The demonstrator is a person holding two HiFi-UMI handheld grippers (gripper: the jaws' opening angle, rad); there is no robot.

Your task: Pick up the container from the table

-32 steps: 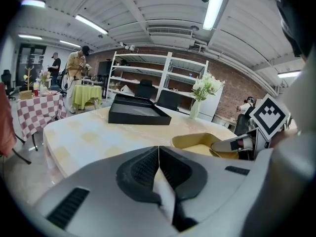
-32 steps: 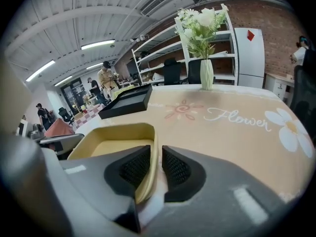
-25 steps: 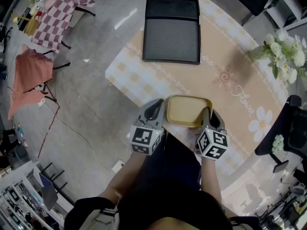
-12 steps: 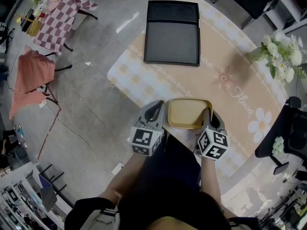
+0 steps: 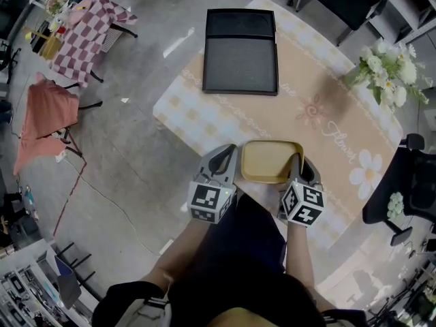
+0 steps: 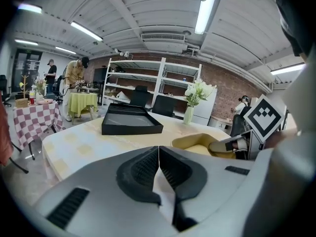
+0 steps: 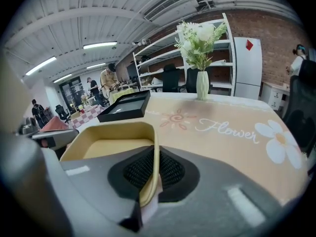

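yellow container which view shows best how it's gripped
Right gripper view: the right gripper pinches the yellow container by its side wall. Head view shows it whole from above, grip unclear. Left gripper view shows only part of it.

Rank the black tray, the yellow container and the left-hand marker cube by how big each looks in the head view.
1. black tray: largest, though farthest from the camera.
2. yellow container: clearly smaller than the tray.
3. left marker cube: smallest, even though it is nearest the camera.
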